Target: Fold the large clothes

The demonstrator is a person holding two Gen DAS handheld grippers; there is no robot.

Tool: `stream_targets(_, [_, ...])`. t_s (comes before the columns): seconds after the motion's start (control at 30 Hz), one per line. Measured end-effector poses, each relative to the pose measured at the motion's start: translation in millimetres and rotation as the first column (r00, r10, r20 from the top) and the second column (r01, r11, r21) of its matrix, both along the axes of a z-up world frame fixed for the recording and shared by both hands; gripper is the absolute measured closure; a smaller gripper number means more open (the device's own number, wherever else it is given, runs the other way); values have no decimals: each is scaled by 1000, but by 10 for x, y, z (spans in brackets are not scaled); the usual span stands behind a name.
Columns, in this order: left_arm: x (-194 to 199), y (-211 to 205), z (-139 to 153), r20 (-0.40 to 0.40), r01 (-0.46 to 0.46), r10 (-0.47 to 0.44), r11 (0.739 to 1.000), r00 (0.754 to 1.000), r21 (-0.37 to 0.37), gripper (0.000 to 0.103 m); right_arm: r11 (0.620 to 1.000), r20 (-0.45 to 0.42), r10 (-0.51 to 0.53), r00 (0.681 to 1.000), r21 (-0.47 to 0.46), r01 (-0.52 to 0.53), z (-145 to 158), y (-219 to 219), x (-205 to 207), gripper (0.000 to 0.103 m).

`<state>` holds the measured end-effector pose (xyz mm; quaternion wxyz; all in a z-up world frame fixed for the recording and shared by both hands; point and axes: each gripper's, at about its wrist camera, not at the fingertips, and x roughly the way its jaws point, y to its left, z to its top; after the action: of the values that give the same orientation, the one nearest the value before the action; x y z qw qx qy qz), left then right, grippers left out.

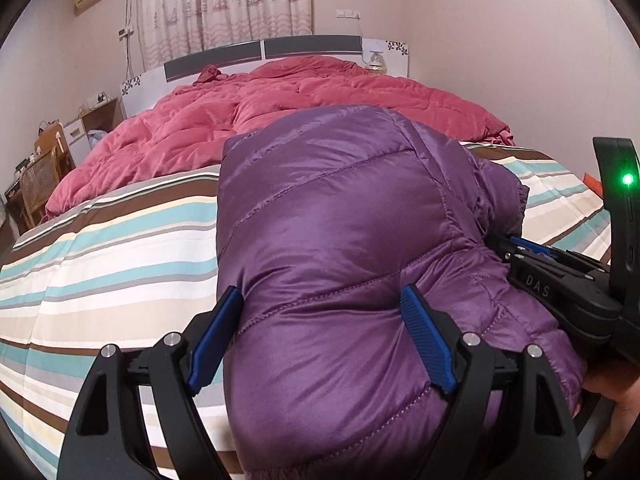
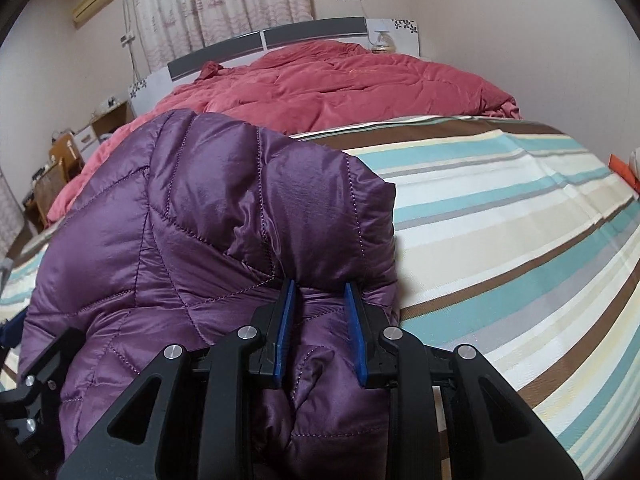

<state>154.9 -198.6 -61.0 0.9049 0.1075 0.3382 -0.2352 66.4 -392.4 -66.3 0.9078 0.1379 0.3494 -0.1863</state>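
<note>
Left gripper (image 1: 322, 334) jaws spread around purple jacket (image 1: 340, 220), right gripper (image 2: 320, 332) jaws pinching it, striped bed (image 2: 500, 200)

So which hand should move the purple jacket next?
Probably right: the right gripper pinches a fold of the jacket between its pads. The left gripper stands wide open around the jacket's bulk.

Both wrist views look low and close across the bed (image 1: 100, 248) toward the headboard (image 2: 312, 32).
</note>
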Motion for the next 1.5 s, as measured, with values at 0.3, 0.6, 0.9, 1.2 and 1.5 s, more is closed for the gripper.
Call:
stream_targets(0.3, [175, 245, 545, -34, -55, 52, 994, 998, -95, 11, 997, 141, -12, 990, 73, 2, 715, -173, -256, 78])
stream_targets(0.6, [816, -399, 373, -64, -71, 79, 990, 995, 123, 10, 994, 28, -12, 1000, 106, 9, 639, -191, 561, 78])
stream_targets(0.9, [941, -543, 50, -157, -15, 27, 997, 987, 76, 7, 997, -77, -45, 996, 52, 49, 12, -250, 573, 78])
stream_targets(1.2, [897, -673, -150, -127, -20, 34, 993, 991, 114, 5, 998, -84, -56, 995, 25, 58, -160, -305, 651, 79])
stream_targets(1.5, [698, -542, 2, -87, -21, 32, 993, 996, 117, 5, 996, 18, -22, 1000, 92, 20, 252, -192, 225, 79])
